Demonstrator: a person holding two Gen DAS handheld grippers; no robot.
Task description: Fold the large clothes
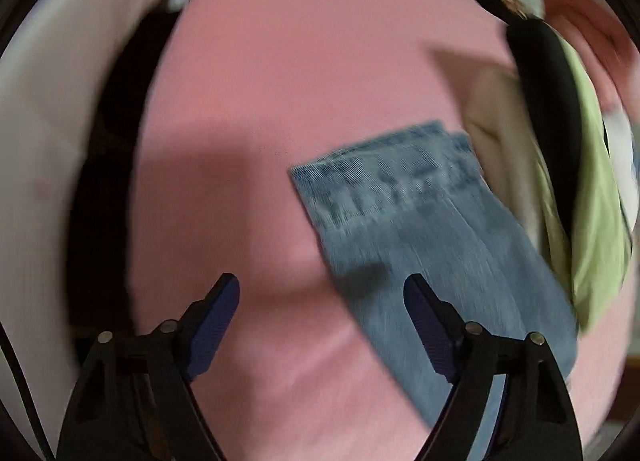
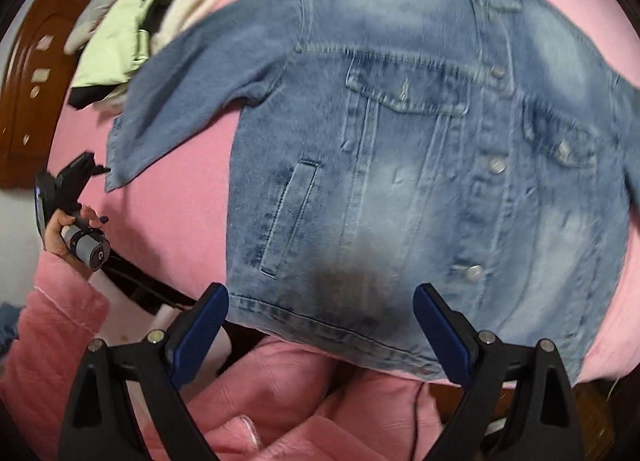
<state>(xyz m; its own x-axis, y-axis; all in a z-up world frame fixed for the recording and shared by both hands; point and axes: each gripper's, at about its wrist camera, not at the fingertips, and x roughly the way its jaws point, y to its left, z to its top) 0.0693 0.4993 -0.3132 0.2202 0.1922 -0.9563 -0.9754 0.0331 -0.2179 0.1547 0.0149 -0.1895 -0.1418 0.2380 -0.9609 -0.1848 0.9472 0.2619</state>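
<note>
A light blue denim jacket (image 2: 420,149) lies front up and buttoned on the pink bedsheet (image 2: 192,189), with its sleeves spread out. My right gripper (image 2: 322,293) hovers open over the bottom hem, nothing between its fingers. In the left wrist view the jacket's sleeve cuff (image 1: 384,181) lies on the sheet (image 1: 280,81). My left gripper (image 1: 322,285) is open just above it, the right finger over the sleeve cloth and the left finger over bare sheet. The right wrist view shows the left gripper (image 2: 86,171) in a hand (image 2: 60,229), close to the cuff.
A pile of other clothes (image 2: 128,41), green, black and cream, lies beyond the sleeve; it also shows as the pile (image 1: 580,201) at the right. A brown wooden headboard (image 2: 28,81) borders the bed. The person's pink quilted sleeve (image 2: 52,321) and coat (image 2: 280,401) fill the near edge.
</note>
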